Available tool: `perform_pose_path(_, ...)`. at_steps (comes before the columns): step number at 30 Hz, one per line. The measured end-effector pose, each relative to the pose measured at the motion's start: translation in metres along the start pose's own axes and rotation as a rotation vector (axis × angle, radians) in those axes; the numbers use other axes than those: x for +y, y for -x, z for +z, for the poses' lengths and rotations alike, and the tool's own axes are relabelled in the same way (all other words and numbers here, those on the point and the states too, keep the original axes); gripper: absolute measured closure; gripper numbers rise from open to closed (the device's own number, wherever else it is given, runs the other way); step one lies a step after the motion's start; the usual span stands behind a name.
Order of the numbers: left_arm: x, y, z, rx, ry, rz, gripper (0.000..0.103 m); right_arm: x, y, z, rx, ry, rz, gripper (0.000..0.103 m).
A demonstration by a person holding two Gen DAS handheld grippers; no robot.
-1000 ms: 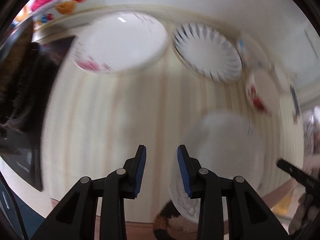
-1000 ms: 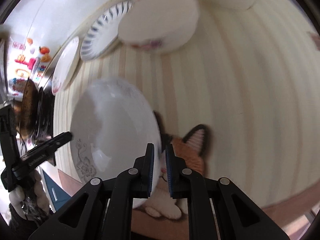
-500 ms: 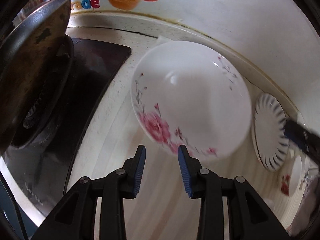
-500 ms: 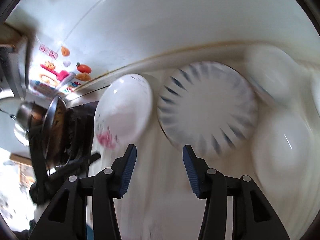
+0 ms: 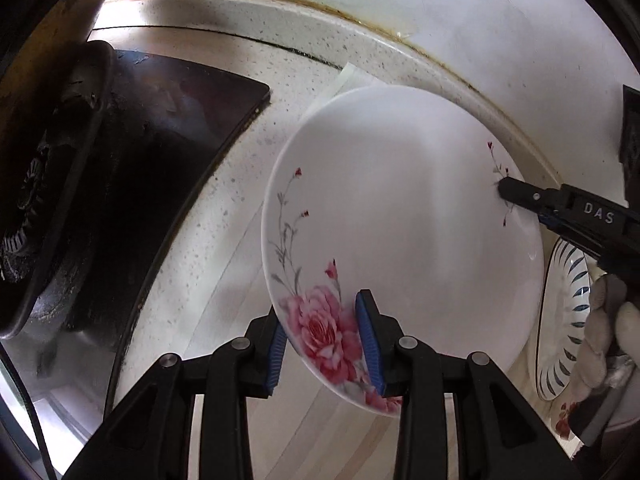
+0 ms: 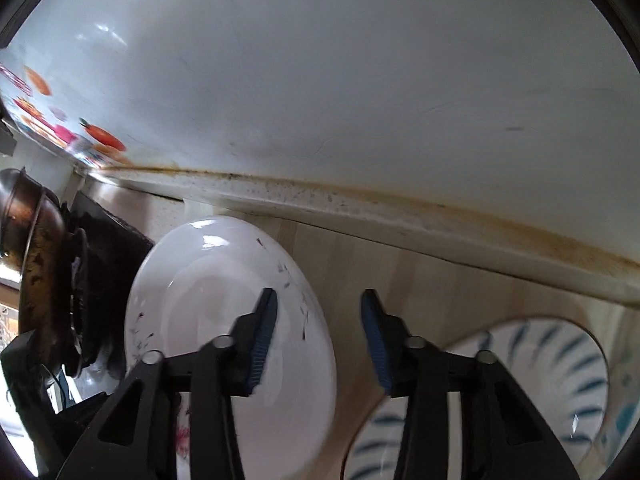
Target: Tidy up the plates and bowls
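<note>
Floral plate [image 5: 400, 216] rim between unclenched left tool [image 5: 322, 344] pads; right tool [image 6: 318, 338] released.

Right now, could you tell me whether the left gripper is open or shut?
Open: the left gripper has blue pads either side of the flowered plate's near rim, with a gap visible between them.

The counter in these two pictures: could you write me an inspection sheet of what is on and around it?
Surface: pale wood-look counter, speckled stone strip along the wall.
Job's things: rose plate; blue-striped plate to its right.
Clutter: dark wok on black stove.
Grippers: left hand-held gripper open, its fingers straddling the rose plate's near rim; right hand-held gripper open, at the plate's far rim.
Cables: nothing seen.
Surroundings: white wall with colourful stickers.
</note>
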State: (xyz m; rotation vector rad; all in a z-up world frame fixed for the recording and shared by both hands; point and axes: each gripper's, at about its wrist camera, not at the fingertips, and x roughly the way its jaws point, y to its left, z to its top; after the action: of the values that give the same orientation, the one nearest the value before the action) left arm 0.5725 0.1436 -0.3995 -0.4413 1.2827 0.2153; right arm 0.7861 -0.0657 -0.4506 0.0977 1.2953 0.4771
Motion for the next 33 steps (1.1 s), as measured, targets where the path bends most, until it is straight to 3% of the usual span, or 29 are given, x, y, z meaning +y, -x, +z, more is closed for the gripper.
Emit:
perform_pose_path(2,0.004,-0.001,0.002,-0.009,0.004,-0.006,0.076,0.0,-0.008,0.0,0.003,0.013,0.033,0.082)
perform_pose_path(11,0.013,0.006,-0.002,-0.035,0.01,-0.02,0.076,0.0,-0.001,-0.012,-0.012,0.036,0.059,0.087)
perform_pose_path(17,0.004,0.026,-0.017,-0.055,-0.039,-0.027,0.076,0.003,0.02,-0.033,-0.021,0.031,0.079,0.089)
perform_pose_path(22,-0.005,0.049,-0.036,-0.06,-0.095,-0.045,0.076,0.002,0.05,-0.057,-0.049,0.01,0.091,0.089)
perform_pose_path(33,-0.045,0.094,-0.081,-0.084,-0.193,-0.078,0.076,-0.029,0.138,-0.148,-0.105,-0.073,0.108,0.089)
